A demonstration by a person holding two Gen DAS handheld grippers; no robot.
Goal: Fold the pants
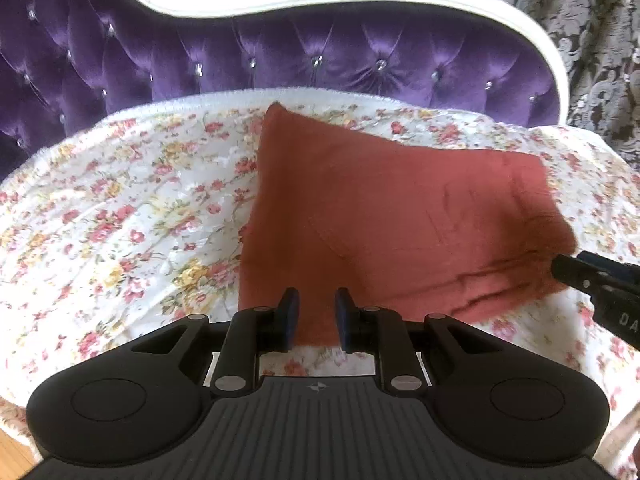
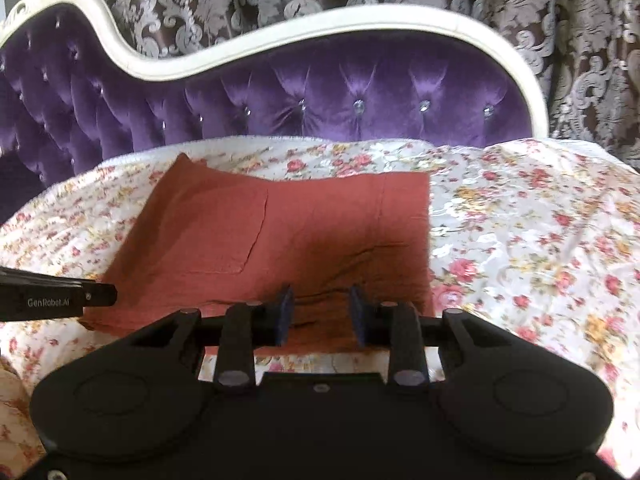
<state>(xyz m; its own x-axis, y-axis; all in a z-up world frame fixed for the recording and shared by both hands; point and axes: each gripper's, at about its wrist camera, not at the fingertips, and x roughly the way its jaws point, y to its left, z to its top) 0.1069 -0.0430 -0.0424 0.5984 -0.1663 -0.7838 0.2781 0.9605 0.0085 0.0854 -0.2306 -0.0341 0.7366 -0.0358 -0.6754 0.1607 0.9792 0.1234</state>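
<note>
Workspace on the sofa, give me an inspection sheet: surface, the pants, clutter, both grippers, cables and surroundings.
Surface: floral cover spread over the seat, lightly wrinkled.
Job's things: rust-red pants lying folded into a compact stack, a pocket seam showing on top, edges not fully square.
Clutter: nothing seen.
Grippers: left gripper and right gripper both open, over the pants' near edge, no cloth between the pads.
Cables: nothing seen.
Surroundings: purple tufted sofa back with a white frame; patterned curtain behind.
</note>
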